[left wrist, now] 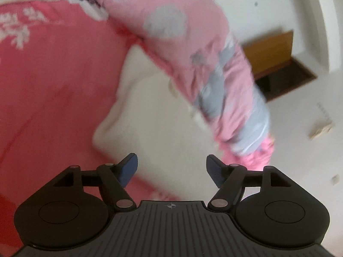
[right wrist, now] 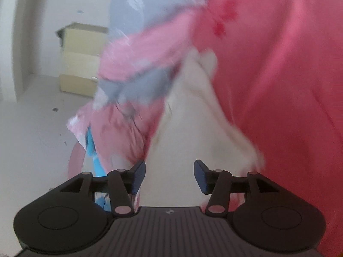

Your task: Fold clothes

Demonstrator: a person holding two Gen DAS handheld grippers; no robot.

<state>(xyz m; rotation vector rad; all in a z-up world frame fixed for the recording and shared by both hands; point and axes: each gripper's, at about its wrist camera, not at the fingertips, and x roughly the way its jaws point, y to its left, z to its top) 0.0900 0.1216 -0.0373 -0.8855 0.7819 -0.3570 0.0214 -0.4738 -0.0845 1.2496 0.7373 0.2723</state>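
A cream garment (left wrist: 154,107) lies on the red bedspread (left wrist: 53,85) just ahead of both tongs, left (left wrist: 171,169) and right (right wrist: 169,176), each released with nothing between them. A pink quilt (left wrist: 171,32) bunches beside it; a wooden cabinet (right wrist: 81,60) stands beyond on the floor (right wrist: 32,128).

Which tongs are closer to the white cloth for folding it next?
Probably the right tongs: open, with the white cloth directly between and ahead of them. The left tongs are open over it too, though nearer its edge.
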